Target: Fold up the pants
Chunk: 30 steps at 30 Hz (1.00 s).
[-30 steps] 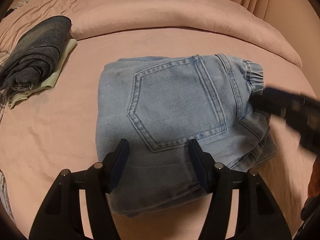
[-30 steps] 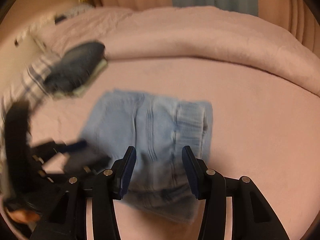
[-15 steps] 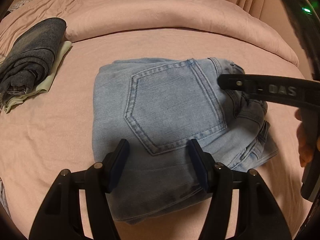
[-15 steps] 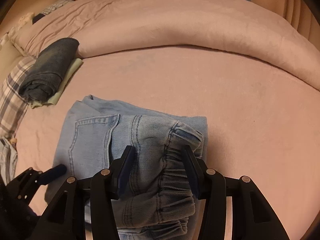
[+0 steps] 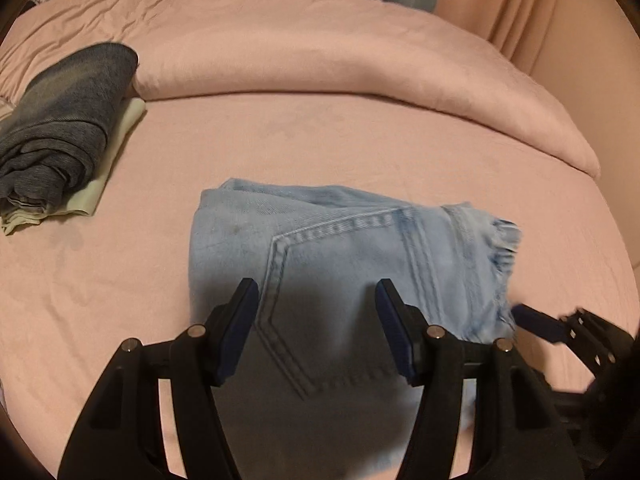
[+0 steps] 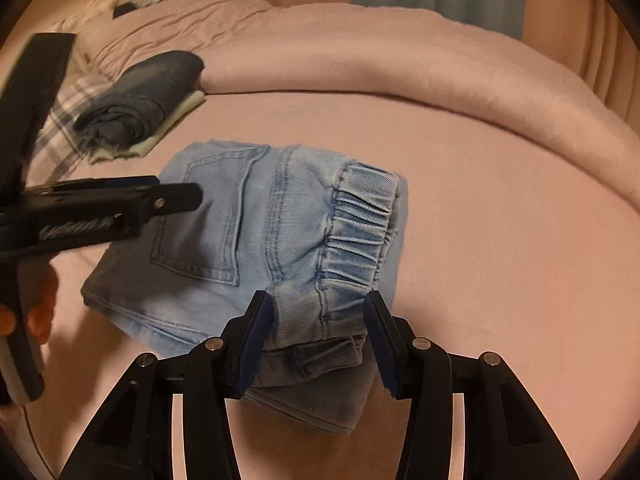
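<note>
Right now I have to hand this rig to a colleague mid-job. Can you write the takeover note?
Left gripper: open, low over the folded light-blue denim pants, holding nothing.
Right gripper: open, straddling the elastic waistband, not clamped.
The pants lie in a compact bundle on the pink bed sheet, back pocket up.
A folded dark-blue garment sits on a pale-green one at far left.
Done: the folding looks finished.
Left: probably moving the bundle to that pile.

raised lettering on the left tool (image 6: 100,204) is too blurred to read
</note>
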Tool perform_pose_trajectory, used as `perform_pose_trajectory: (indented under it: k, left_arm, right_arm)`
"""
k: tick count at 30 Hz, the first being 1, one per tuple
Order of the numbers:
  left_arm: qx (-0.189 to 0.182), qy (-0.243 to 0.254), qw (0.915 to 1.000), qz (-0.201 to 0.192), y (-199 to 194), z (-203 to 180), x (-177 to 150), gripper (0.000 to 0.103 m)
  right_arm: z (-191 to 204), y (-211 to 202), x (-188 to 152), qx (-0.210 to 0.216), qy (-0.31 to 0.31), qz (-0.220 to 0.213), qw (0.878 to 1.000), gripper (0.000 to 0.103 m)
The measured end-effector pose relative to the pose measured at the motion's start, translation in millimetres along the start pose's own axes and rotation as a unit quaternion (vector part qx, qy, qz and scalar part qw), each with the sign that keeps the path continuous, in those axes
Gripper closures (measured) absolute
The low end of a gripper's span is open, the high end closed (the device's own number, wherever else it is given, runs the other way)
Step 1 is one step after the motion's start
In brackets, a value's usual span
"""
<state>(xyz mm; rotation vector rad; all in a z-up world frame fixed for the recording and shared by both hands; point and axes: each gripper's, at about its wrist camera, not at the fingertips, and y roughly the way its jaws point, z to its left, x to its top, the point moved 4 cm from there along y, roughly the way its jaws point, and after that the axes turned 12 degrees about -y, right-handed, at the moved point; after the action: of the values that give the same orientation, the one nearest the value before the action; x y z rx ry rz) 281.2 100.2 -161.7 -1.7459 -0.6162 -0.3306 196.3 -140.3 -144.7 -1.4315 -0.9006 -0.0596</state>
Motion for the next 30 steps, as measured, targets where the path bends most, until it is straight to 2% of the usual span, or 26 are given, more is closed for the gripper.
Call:
perform_pose_trajectory:
  k: [2,7,20,30]
  left_arm:
    - [0.009,-0.004,0.9998,0.014,11.5,0.4,-0.8,0.041]
    - [0.007,-0.003,0.9998,0.02,15.7,2.2,0.0,0.04]
    - [0.012,0.002,0.9997,0.02,20.6,3.4,2.9,0.04]
    - [0.038,0.046,0.9981,-0.015,-9.2,-3.1,-14.4,0.043]
  right_arm:
    - [-2.6,1.6,1.1,0.004,0.007,-0.002,1.0,0.054]
    - [-0.2,2.0,-0.7,0.0,0.001,-0.005,1.0,0.054]
    - [-0.9,3.5,-3.2,0.003,0.012,-0.009,1.0,0.052]
    - [-1.4,4.0,-2.1,0.004,0.016,-0.005,1.0,0.052]
